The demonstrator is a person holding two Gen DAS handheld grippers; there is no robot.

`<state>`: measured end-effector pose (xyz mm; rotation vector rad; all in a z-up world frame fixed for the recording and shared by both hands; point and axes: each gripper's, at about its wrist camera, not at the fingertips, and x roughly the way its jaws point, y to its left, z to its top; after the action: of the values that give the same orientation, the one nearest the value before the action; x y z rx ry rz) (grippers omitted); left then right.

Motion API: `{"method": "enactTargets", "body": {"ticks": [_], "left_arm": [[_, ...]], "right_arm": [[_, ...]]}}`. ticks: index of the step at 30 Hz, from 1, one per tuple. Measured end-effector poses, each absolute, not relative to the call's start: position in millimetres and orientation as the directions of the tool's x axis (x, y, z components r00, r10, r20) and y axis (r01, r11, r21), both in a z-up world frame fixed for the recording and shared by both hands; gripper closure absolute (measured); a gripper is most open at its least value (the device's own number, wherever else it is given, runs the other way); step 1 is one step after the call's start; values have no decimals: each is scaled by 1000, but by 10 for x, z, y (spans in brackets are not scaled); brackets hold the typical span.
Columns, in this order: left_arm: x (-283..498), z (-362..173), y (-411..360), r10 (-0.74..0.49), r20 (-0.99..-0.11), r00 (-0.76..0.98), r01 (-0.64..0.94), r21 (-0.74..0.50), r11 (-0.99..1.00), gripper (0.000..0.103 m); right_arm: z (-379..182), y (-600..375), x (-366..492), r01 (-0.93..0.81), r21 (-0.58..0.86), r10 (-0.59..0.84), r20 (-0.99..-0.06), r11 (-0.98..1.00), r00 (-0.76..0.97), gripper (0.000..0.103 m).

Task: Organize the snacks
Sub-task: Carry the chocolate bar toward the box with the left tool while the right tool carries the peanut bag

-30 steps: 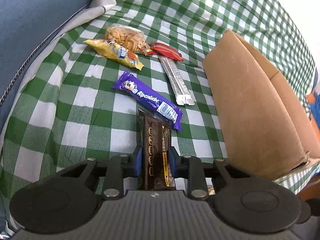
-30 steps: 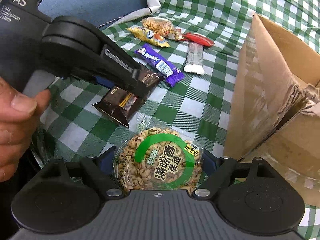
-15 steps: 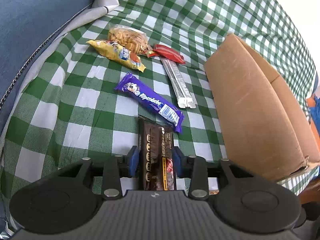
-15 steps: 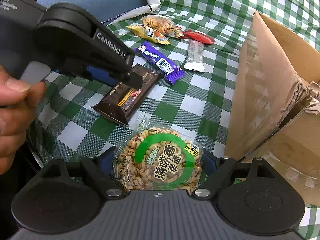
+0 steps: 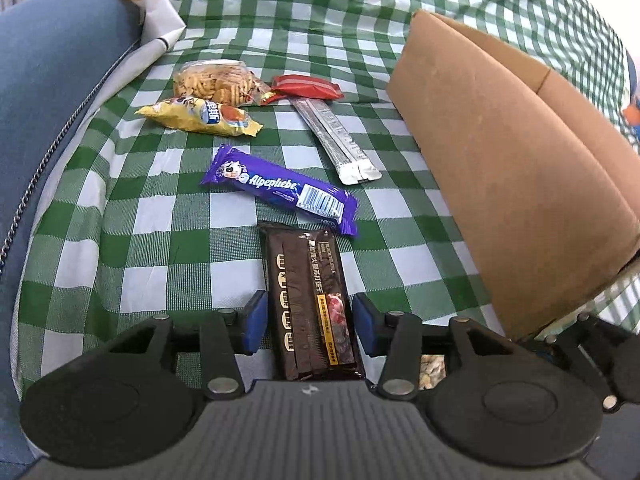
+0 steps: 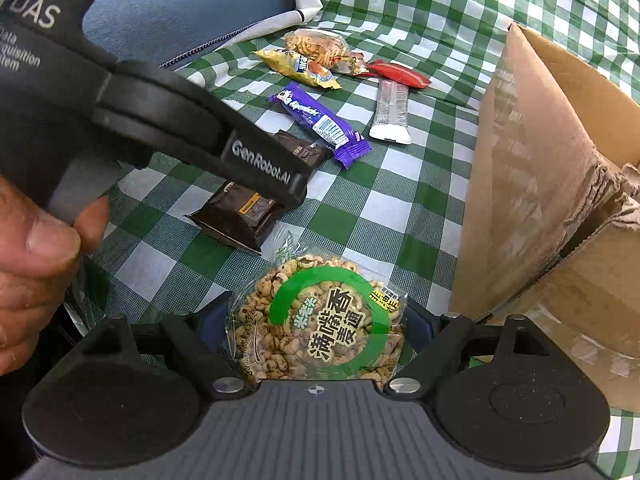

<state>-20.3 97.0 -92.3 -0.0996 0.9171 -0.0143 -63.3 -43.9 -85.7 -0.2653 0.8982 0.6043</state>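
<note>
My left fingers have just been spreading, and the dark brown chocolate bar wrapper lies loose between them on the green-checked counter. My right fingers pinch the clear round bag of puffed grain snack. I'd say it goes into the brown cardboard box next. Five snacks wait beyond: purple, silver, red, yellow, clear.

Left claw open, astride brown packet
</note>
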Motion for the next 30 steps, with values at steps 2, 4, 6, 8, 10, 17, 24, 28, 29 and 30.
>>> {"method": "enactTargets", "body": {"ticks": [2, 4, 6, 8, 10, 17, 24, 28, 29, 30], "left_arm": [[-204, -928, 938, -38, -792, 610, -22, -64, 998, 57], [-204, -928, 939, -32, -791, 611, -22, -57, 998, 60], [-205, -918, 978, -45, -790, 611, -32, -82, 996, 61], [-207, -901, 1031, -67, -789, 611, -46, -120, 992, 61], [-216, -884, 1107, -99, -786, 610, -71, -178, 982, 61], [-312, -772, 1435, -213, -736, 643, -162, -403, 901, 61], [-476, -601, 1630, -272, -660, 700, -177, -530, 829, 61], [-560, -481, 1701, -279, -607, 744, -170, -575, 800, 61], [-574, -452, 1718, -278, -595, 754, -171, -586, 792, 61], [-588, -422, 1736, -278, -582, 764, -170, -598, 783, 61]], "right_arm": [[-855, -442, -634, -594, 31, 380, -795, 804, 472, 17], [-854, -443, -634, -595, 31, 380, -795, 803, 472, 17], [-856, -439, -632, -596, 30, 380, -795, 803, 473, 17], [-863, -431, -630, -598, 25, 380, -794, 801, 475, 17], [-858, -430, -639, -601, 20, 378, -794, 799, 476, 17], [-782, -449, -698, -587, 13, 376, -779, 810, 501, 18], [-634, -485, -867, -580, -1, 381, -753, 815, 536, 18], [-446, -541, -915, -560, -11, 384, -716, 829, 583, 18], [-389, -563, -915, -555, -8, 388, -707, 832, 592, 18], [-314, -593, -910, -547, -1, 392, -696, 837, 601, 18]]}}
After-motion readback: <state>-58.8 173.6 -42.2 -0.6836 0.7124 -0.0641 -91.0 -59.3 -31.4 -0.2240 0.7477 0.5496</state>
